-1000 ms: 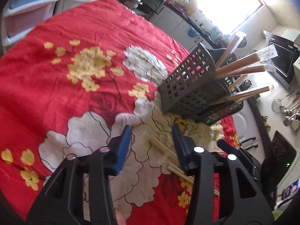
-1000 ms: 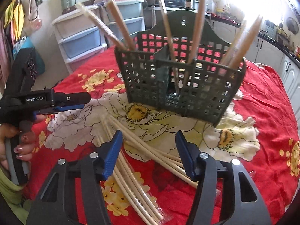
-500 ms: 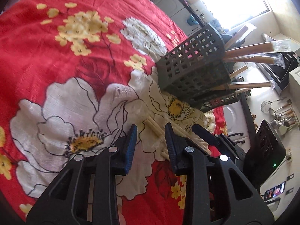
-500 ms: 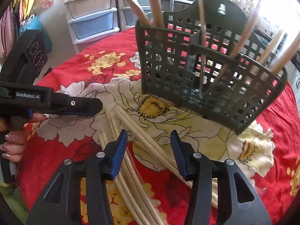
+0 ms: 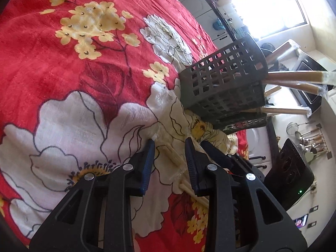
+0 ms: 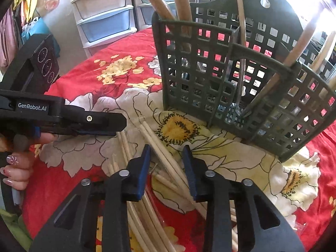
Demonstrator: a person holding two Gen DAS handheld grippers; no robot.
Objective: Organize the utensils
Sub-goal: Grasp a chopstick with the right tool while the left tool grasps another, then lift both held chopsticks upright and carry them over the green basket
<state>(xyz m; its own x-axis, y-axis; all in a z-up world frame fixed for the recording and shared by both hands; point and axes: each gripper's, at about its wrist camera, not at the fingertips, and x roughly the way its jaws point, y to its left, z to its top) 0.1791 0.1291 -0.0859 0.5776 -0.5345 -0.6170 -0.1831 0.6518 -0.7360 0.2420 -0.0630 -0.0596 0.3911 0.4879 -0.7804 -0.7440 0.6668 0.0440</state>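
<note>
Several plastic-wrapped pairs of pale wooden chopsticks [image 6: 159, 155] lie on the red flowered tablecloth in front of a dark green slotted utensil basket [image 6: 241, 79], which holds more wrapped chopsticks upright. My right gripper [image 6: 166, 153] is open, low over the pile, its fingers either side of one pair. My left gripper [image 5: 169, 147] is open with its fingers either side of the ends of a wrapped pair [image 5: 172, 157]; it also shows side-on in the right wrist view [image 6: 100, 124]. The basket [image 5: 224, 88] stands just beyond it.
The red flowered tablecloth [image 5: 63, 67] covers the round table. White plastic drawer units [image 6: 105, 19] stand behind the table. A kitchen counter and bright window [image 5: 273, 6] are at the far side. Hanging ladles [image 5: 310, 138] are on the wall.
Both grippers have moved forward and down toward the chopsticks and basket. Both pairs of fingers have narrowed around the chopsticks.
</note>
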